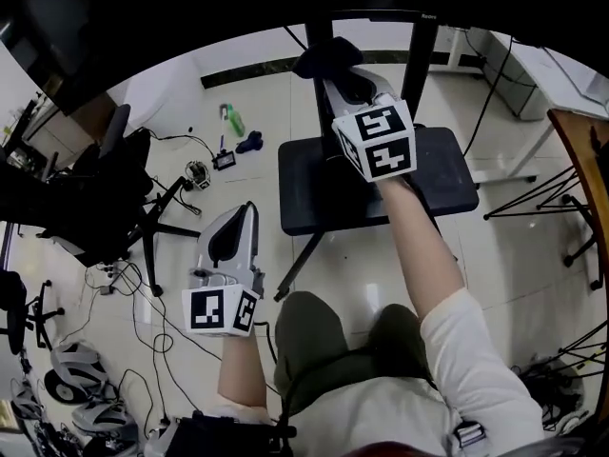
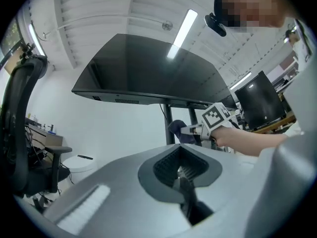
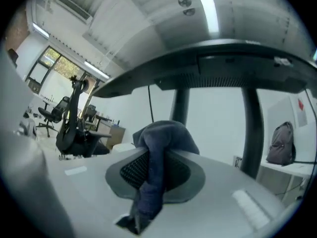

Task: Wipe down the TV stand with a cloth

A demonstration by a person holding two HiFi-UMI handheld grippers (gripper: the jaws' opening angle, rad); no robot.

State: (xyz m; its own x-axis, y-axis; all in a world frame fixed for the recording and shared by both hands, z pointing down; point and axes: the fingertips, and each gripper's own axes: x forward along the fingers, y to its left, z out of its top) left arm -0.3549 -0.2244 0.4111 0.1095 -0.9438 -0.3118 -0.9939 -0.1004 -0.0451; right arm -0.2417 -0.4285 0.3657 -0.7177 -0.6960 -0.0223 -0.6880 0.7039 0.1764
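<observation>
Dark blue fabric cloth (image 1: 325, 58) pinched in right tongs (image 1: 333, 69), just beside black metal TV stand (image 1: 438, 174) post, upper centre. Left tongs (image 1: 231, 238) pressed together, empty, farther, lower left.

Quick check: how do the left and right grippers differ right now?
The right gripper has its jaws shut on a dark blue cloth; the left gripper has its jaws shut with nothing between them. The right gripper reaches over the TV stand's black base, near its posts; the left gripper hangs above the floor, beside the person's knee. Both carry marker cubes.
</observation>
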